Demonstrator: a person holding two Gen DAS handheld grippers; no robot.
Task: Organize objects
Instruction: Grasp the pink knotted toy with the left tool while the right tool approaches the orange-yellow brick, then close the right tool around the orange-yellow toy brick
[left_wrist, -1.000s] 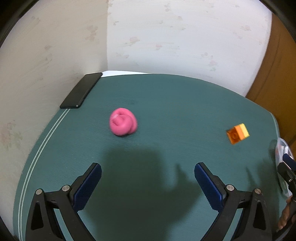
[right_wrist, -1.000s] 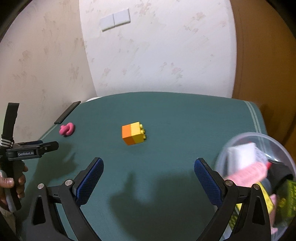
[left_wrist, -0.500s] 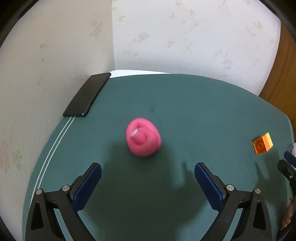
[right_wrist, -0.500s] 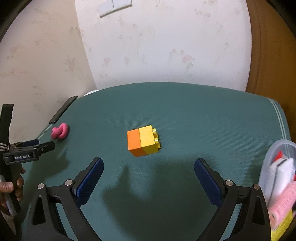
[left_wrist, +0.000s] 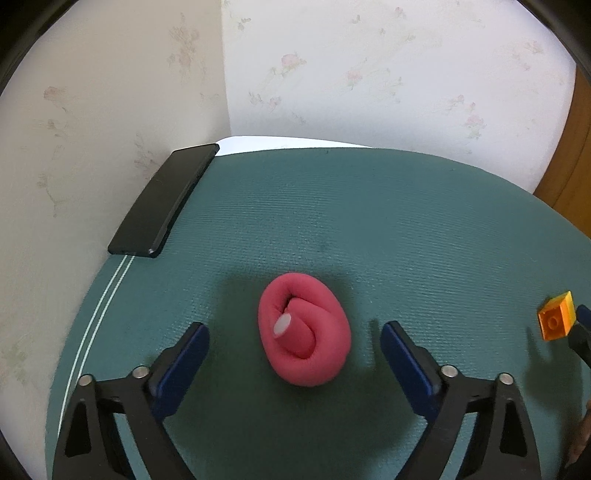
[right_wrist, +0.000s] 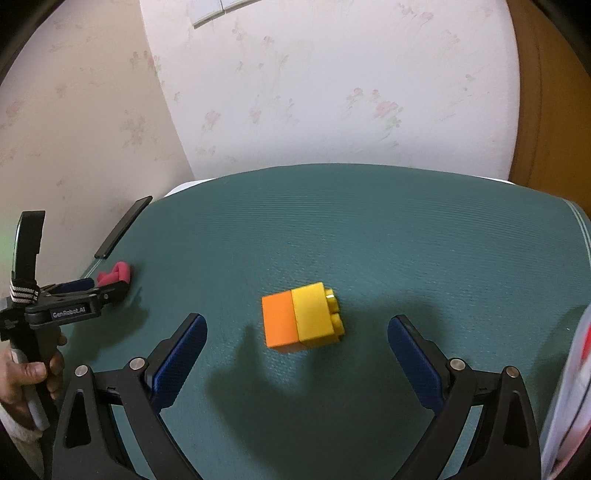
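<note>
Jaws closing around one pink foam knot, one orange-yellow block, one black phone

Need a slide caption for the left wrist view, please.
Left gripper, jaws just closing but not yet touching, straddles a pink foam knot on the green mat.

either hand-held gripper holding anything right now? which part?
Nothing held. Left hand-held gripper, just closing, straddles the pink roll untouched; right hand-held gripper open around the block.
</note>
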